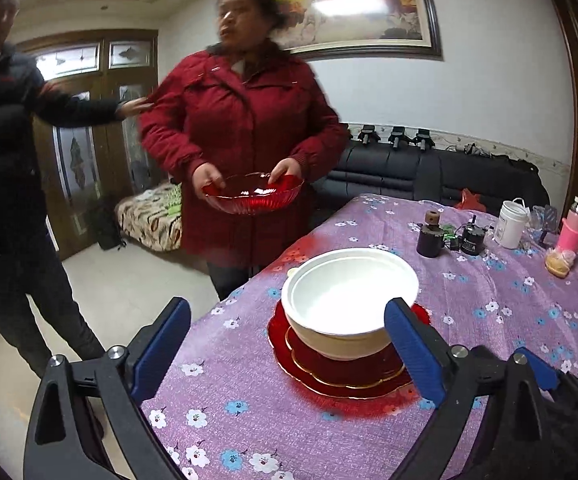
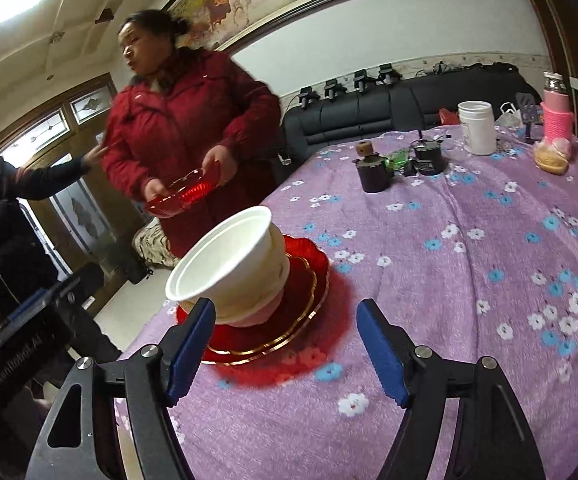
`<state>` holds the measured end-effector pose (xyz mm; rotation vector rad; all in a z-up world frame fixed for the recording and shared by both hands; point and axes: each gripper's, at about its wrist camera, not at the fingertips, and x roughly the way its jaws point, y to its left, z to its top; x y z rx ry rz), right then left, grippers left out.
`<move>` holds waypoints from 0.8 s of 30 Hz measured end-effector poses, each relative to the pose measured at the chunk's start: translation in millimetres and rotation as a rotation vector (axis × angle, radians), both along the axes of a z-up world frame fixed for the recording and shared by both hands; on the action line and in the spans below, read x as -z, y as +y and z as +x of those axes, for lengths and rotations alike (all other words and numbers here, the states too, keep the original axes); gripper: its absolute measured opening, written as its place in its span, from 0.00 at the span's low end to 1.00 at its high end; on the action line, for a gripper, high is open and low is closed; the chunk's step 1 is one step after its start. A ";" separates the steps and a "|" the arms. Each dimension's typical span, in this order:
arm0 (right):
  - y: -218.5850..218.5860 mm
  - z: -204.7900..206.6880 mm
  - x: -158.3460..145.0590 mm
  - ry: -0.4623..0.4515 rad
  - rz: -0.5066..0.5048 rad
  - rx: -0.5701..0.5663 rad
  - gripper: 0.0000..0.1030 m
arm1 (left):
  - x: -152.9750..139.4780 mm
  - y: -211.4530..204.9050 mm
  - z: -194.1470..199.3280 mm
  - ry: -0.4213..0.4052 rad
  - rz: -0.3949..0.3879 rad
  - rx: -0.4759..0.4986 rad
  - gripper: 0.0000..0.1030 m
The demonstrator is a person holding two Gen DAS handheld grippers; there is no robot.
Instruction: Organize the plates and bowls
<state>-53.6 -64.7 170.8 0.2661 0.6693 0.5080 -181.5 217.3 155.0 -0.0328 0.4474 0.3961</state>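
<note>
A white bowl (image 1: 351, 300) (image 2: 233, 264) stands on a stack of red plates with gold rims (image 1: 341, 376) (image 2: 289, 320) on the purple flowered tablecloth. My left gripper (image 1: 289, 304) is open just short of the stack, with its blue fingers (image 1: 413, 352) on either side of the bowl and nothing between the pads. My right gripper (image 2: 287, 306) is also open. It hangs over the near right side of the plates and holds nothing. A person in a red coat stands at the table's far edge and holds a red glass bowl (image 1: 253, 196) (image 2: 183, 194) in both hands.
A second person in a dark jacket (image 1: 5, 160) stands at the left and reaches toward the first. At the table's far right stand a dark cup (image 1: 431, 236), a black can (image 1: 473, 240), a white jar (image 1: 511, 224) and a pink bottle (image 1: 571, 232). A black sofa (image 1: 429, 172) lies behind.
</note>
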 end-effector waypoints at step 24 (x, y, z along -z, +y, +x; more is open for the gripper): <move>-28.5 -11.6 30.2 0.032 -0.100 0.131 0.79 | 43.7 -47.5 24.8 0.157 -0.053 0.160 0.97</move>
